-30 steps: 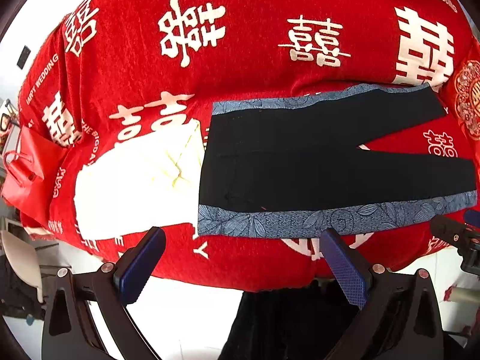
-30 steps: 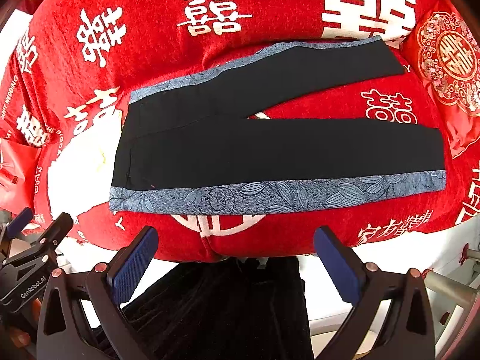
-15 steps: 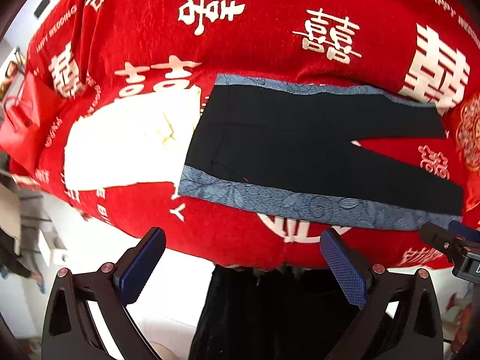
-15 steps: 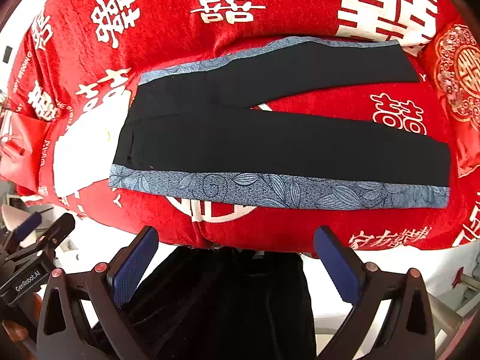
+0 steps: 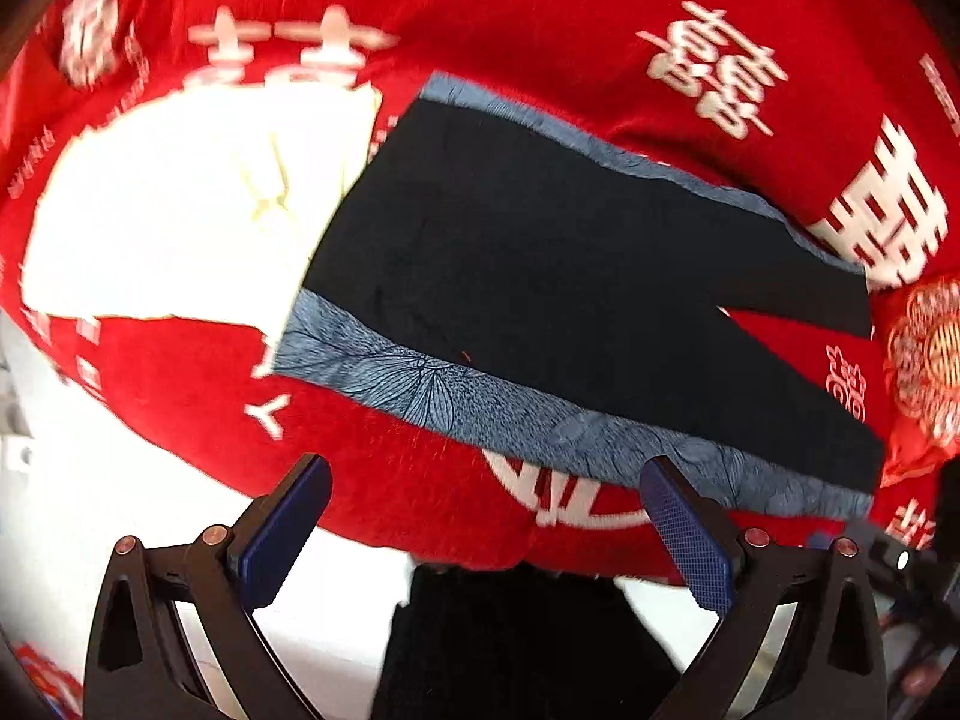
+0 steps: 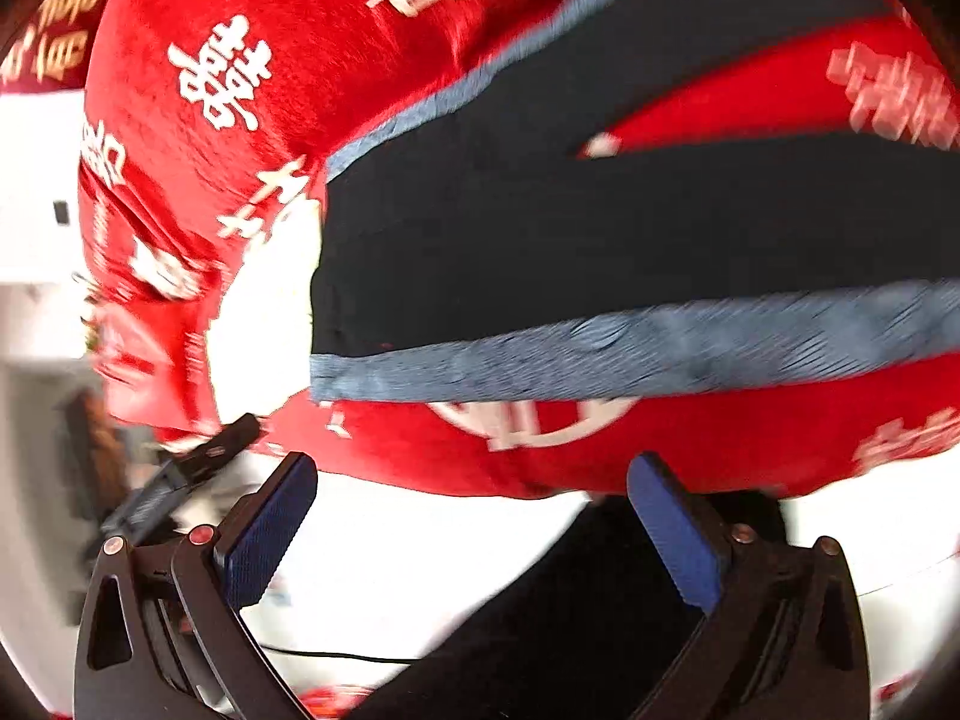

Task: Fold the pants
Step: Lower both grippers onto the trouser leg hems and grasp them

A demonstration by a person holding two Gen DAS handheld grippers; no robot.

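Black pants (image 5: 540, 276) with blue-grey leaf-print side stripes lie flat on a red cloth with white characters (image 5: 540, 12), waist to the left and legs splayed to the right. The same pants (image 6: 600, 240) fill the right wrist view, blurred. My left gripper (image 5: 480, 516) hangs open just off the near edge of the cloth, below the near stripe, holding nothing. My right gripper (image 6: 474, 516) is open too, off the near edge below the waist end, with nothing between its blue pads.
A large white patch (image 5: 180, 210) on the cloth lies left of the waistband. A person's dark clothing (image 5: 516, 648) shows below the near edge. The other gripper's black body (image 6: 192, 468) shows at the left in the right wrist view.
Both grippers have come closer to the pants. The left view has tilted, with the pants now slanting down to the right. The right gripper has swung left toward the waist end, with motion blur.
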